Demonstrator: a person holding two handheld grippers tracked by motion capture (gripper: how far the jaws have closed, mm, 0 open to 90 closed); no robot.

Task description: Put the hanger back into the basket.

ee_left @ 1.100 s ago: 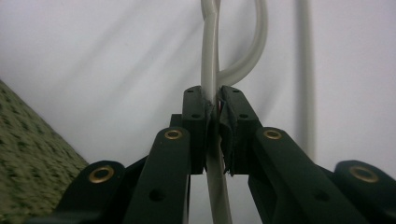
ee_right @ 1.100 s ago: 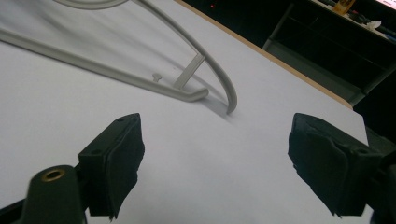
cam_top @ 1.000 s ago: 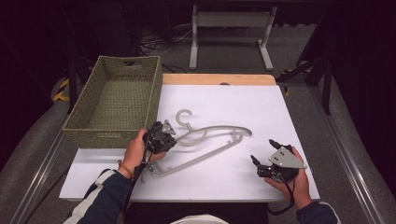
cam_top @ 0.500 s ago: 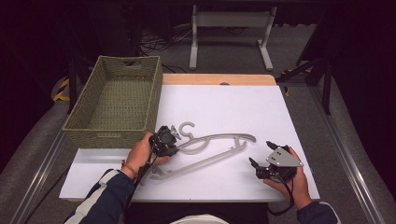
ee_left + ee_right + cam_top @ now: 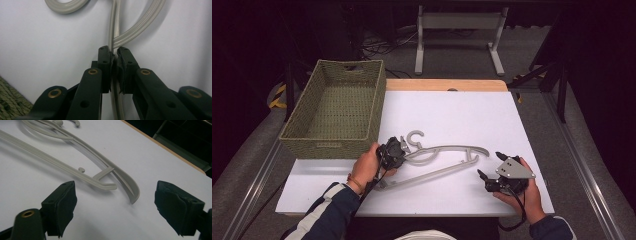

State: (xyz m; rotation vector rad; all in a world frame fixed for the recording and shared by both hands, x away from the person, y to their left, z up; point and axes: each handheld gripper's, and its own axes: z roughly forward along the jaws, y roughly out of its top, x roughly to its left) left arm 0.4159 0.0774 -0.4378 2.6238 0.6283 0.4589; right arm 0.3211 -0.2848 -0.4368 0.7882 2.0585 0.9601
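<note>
Pinching hanger (image 5: pixel 113 37): left gripper (image 5: pixel 114 58) jaws | right gripper (image 5: pixel 115 207) jaws spread, nothing between

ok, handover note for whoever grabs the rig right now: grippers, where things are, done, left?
Left gripper: shut on the grey hanger, pinching a thin bar near its hook end.
Right gripper: open, nothing between the jaws, resting on the white table just short of the hanger's far tip.
Hanger lies flat on the table; the woven basket stands at the table's left edge, nothing visible inside.
Done: left grip secured.
Left: probably grip the far end with the right, then lift; the hanger is not yet in the basket.
</note>
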